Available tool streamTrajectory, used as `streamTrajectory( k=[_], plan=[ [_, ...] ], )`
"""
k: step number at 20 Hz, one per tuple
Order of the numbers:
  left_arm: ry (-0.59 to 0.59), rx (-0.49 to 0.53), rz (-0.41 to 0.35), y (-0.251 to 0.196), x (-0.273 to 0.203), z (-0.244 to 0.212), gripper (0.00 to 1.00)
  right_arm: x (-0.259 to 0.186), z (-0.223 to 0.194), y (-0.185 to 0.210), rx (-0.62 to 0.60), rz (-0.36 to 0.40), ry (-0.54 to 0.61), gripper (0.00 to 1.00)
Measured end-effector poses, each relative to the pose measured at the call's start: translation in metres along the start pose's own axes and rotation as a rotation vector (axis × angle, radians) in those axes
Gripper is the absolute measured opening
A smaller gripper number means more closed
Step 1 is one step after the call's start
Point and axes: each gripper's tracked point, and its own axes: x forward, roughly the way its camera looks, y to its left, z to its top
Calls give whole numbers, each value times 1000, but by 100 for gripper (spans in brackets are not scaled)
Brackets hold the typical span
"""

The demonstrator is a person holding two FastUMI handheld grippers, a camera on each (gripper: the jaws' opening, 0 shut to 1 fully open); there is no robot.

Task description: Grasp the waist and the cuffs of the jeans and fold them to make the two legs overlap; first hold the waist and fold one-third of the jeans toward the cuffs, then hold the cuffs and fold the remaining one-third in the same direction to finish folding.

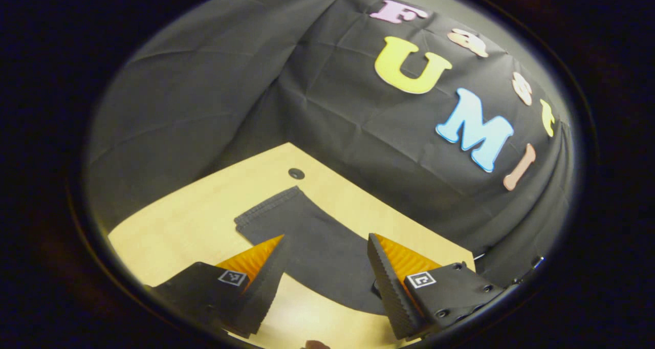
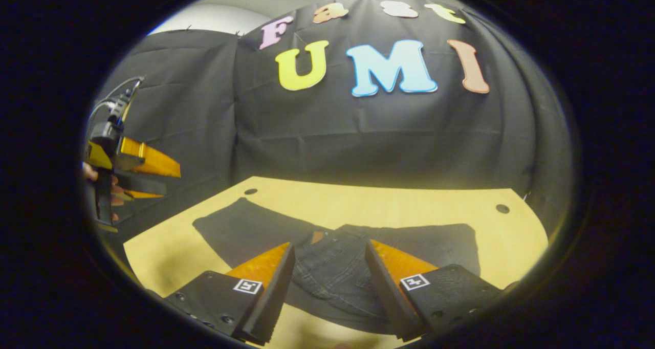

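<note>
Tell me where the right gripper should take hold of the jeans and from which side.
Grip the waist edge of the jeans, which lies flat on the table right below the open right gripper. Probably come down from above and pinch the waistband, since flat cloth offers no raised edge from the side.

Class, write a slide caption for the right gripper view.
Open right gripper poised above dark jeans spread on the wooden table.

A pale wooden worktop (image 2: 389, 205) fills the lower half of the right gripper view, with a small dark hole near each far corner. Dark jeans (image 2: 332, 267) lie flat on it, spread from lower left to right; in the left gripper view one leg's cuff (image 1: 268, 208) points toward the upper left.
</note>
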Motion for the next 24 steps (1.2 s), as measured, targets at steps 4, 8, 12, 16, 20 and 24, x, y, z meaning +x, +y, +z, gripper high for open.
streamTrajectory(
  k=[4,8,12,16,20,24],
  plan=[
    [73,-167,35,45,27,-12,97,-28,36,-31,-47,-125,-75,89],
    [136,-304,77,86,58,-23,98,-60,65,-70,-71,-271,-133,95],
    [154,-410,140,123,82,-19,97,-88,76,-105,-79,-404,-134,95],
    [157,-490,200,156,102,-17,98,-104,76,-126,-62,-506,-113,94],
    [172,-503,192,164,120,-14,96,-110,73,-129,-48,-544,-97,95],
    [178,-509,139,155,137,-9,96,-107,71,-124,-47,-549,-80,95]
  ],
)
